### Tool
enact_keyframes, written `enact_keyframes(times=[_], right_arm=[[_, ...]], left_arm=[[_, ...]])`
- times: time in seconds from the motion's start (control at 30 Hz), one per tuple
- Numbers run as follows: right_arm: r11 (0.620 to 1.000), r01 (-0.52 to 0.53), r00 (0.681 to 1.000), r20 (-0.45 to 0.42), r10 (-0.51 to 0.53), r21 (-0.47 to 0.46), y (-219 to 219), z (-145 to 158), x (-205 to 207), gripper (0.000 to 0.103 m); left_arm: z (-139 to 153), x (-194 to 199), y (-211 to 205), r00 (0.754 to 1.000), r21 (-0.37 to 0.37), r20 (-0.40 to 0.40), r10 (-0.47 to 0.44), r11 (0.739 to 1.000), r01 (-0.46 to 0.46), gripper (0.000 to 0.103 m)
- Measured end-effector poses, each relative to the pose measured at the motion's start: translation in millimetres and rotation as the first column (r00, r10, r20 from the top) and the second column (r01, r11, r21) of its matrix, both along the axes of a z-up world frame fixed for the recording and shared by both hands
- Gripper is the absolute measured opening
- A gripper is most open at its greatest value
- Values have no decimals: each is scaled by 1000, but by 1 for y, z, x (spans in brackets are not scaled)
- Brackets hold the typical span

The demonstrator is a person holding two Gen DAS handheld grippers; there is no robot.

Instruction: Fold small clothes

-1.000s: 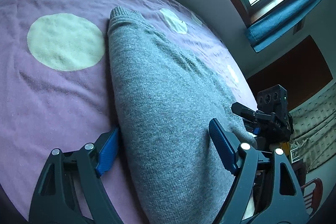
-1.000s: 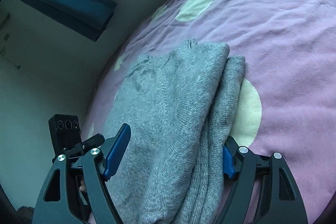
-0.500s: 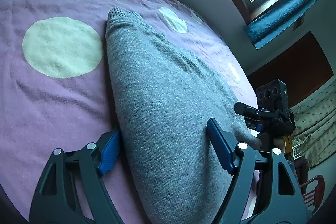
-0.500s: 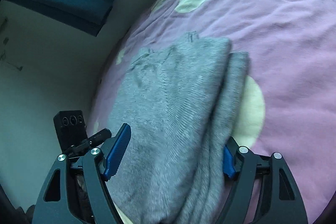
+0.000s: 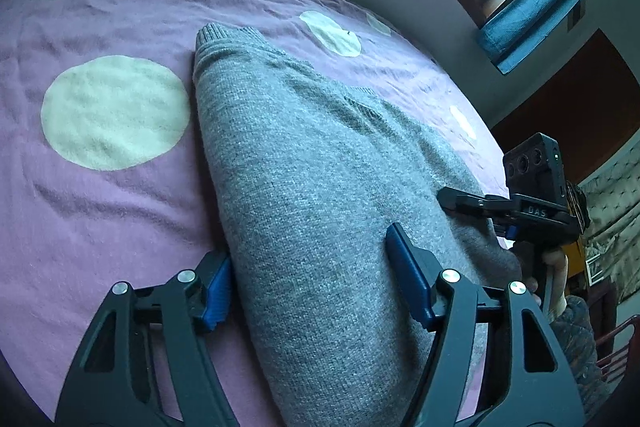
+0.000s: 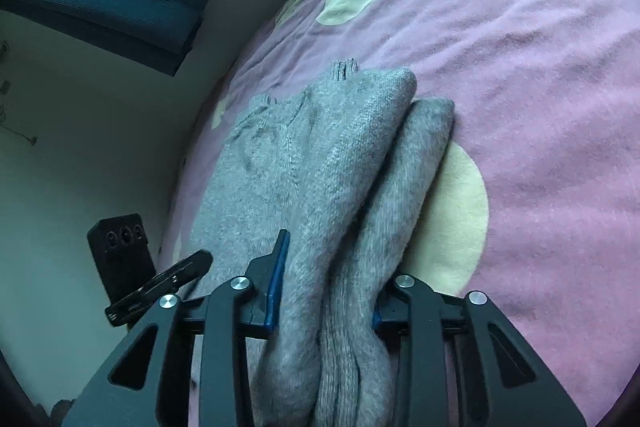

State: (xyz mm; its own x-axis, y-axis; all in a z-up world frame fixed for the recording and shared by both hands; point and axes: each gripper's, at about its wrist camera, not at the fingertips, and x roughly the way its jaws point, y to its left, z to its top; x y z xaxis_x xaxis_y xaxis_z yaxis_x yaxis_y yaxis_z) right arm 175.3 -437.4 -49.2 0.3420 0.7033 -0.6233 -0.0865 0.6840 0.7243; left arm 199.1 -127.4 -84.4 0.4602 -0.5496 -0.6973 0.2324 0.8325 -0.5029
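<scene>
A folded grey knit sweater (image 5: 304, 147) lies on a purple blanket (image 5: 100, 227) with pale round spots. My left gripper (image 5: 310, 251) straddles the sweater's near end. One blue pad sits at the sweater's left edge and the other rests on top; its jaws are closing and do not squeeze the knit. In the right wrist view the sweater (image 6: 320, 147) shows stacked folds. My right gripper (image 6: 332, 267) is closing, and its pads press a thick bunch of those folds. Each gripper also shows in the other's view: the right gripper (image 5: 520, 203) and the left gripper (image 6: 160, 279).
The blanket (image 6: 540, 107) spreads wide beyond and beside the sweater. A wall and a window with a blue blind (image 5: 540, 11) lie past the bed's far edge. A person's hand (image 5: 556, 267) holds the right gripper's handle. A red chair (image 5: 616, 351) stands at the lower right.
The right gripper's jaws have drawn together on the sweater's folded edge, bunching it. The left jaws have narrowed slightly. Both hands stayed about where they were.
</scene>
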Motion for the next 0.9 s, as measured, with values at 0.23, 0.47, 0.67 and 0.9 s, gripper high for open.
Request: enact_keyframes(times=[0.23,0.47,0.67,0.9], right_arm=[[998,-29,999,20,30,-58,-3,13,-19,65],[999,-13,999,39,15,-41,14,4,-1,50],[999,8,998,58,-5,-39,15,4,-8,24],[998,44,985,167,-37,-39,32,36,-24,21]], left_arm=[[-3,1,1,1000,-12,2,-8,1000,8,68],[-4,4,2,1000,-24,-2,4,1000,-4,64],[-5,9,6,999,-78,-23,24,997,-26,35],[23,-2,15,998,-96,40,43,995,-39,26]])
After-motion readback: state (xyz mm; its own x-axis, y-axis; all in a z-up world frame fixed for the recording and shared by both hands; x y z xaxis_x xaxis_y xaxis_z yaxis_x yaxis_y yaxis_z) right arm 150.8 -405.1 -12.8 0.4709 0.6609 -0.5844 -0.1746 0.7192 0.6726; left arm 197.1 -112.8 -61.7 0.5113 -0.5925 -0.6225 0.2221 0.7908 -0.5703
